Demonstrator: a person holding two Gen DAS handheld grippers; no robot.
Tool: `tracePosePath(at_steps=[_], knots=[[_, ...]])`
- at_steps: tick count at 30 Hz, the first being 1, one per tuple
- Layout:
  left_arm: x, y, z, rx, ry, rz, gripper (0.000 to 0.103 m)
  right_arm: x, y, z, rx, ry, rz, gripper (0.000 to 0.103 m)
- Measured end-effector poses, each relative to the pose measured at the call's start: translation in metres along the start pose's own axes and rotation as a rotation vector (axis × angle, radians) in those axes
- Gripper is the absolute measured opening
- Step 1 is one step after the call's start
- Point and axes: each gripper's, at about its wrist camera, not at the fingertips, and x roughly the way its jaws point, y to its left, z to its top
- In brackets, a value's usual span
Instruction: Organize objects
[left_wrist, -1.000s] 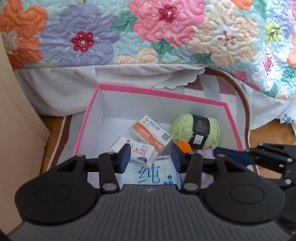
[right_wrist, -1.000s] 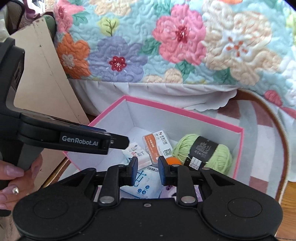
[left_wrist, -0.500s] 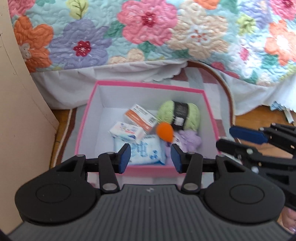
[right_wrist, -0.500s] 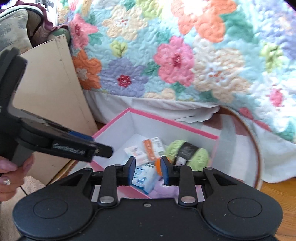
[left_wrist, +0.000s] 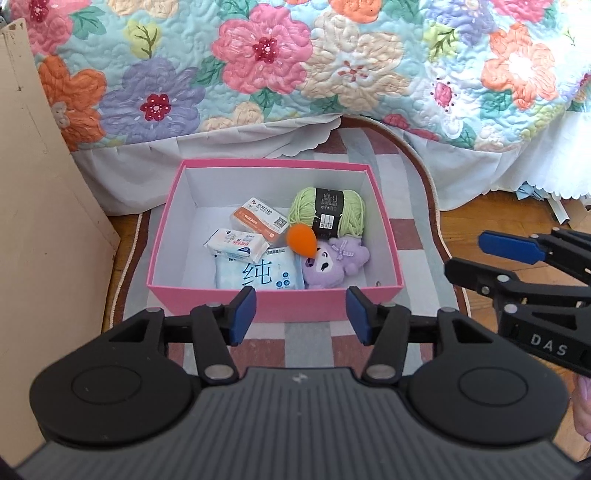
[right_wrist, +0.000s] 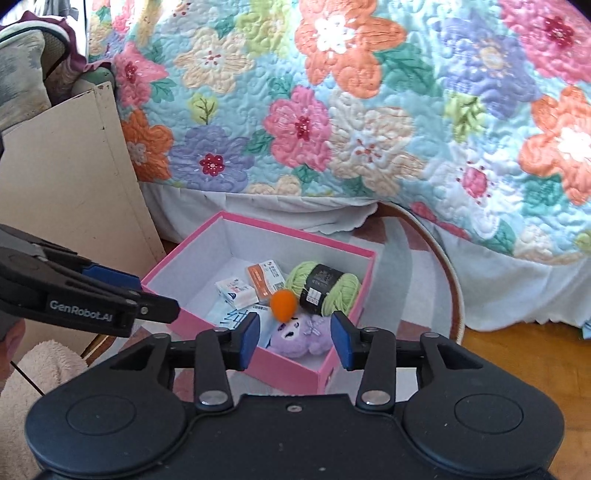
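A pink box (left_wrist: 295, 304) (right_wrist: 284, 373) stands on the rug below the bed. Inside lie a green yarn skein (left_wrist: 327, 212) (right_wrist: 325, 286), an orange plush carrot (left_wrist: 302, 240) (right_wrist: 282, 304), a purple plush toy (left_wrist: 334, 262) (right_wrist: 301, 336), a blue wipes pack (left_wrist: 258, 277), a small tissue pack (left_wrist: 236, 245) (right_wrist: 236, 291) and an orange-white packet (left_wrist: 258, 219) (right_wrist: 266, 278). My left gripper (left_wrist: 301, 317) hovers above the box's near wall, jaws opening, nothing between them. My right gripper (right_wrist: 294, 339) hangs above the box's near corner, jaws opening and empty.
A flowered quilt (left_wrist: 332, 66) hangs over the bed behind the box. A beige board (left_wrist: 44, 221) stands at the left. The striped rug (left_wrist: 413, 251) lies on wood floor (left_wrist: 480, 218). Each gripper shows at the other view's edge, and a fluffy cloth (right_wrist: 33, 369) lies at lower left.
Both grippers have risen and drawn back out of the box, which now looks smaller and farther. Both pairs of jaws stand wider apart. The objects in the box lie still.
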Motion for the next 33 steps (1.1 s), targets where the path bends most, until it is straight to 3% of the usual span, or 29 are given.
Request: tracePosePath(at_steps=[9, 16, 19, 23, 28, 33], knots=[[-0.011, -0.008, -0.012, 0.001, -0.001, 0.015, 0.057, -0.018, -0.01, -0.014, 0.054, 0.025, -0.036, 0.059], [-0.008, -0.014, -0.025, 0.0, 0.025, 0.01, 0.058, -0.028, -0.008, -0.026, 0.065, 0.028, -0.054, 0.071], [-0.006, -0.015, -0.028, -0.005, 0.033, 0.007, 0.058, -0.03, -0.007, -0.029, 0.066, 0.034, -0.058, 0.082], [-0.005, -0.017, -0.031, -0.004, 0.04, 0.008, 0.06, -0.033, -0.006, -0.031, 0.071, 0.03, -0.041, 0.09], [-0.003, -0.017, -0.034, -0.015, 0.05, 0.007, 0.061, -0.034, -0.006, -0.035, 0.092, 0.047, -0.041, 0.095], [0.001, -0.019, -0.036, -0.02, 0.065, 0.015, 0.074, -0.034, -0.006, -0.038, 0.095, 0.057, -0.063, 0.097]])
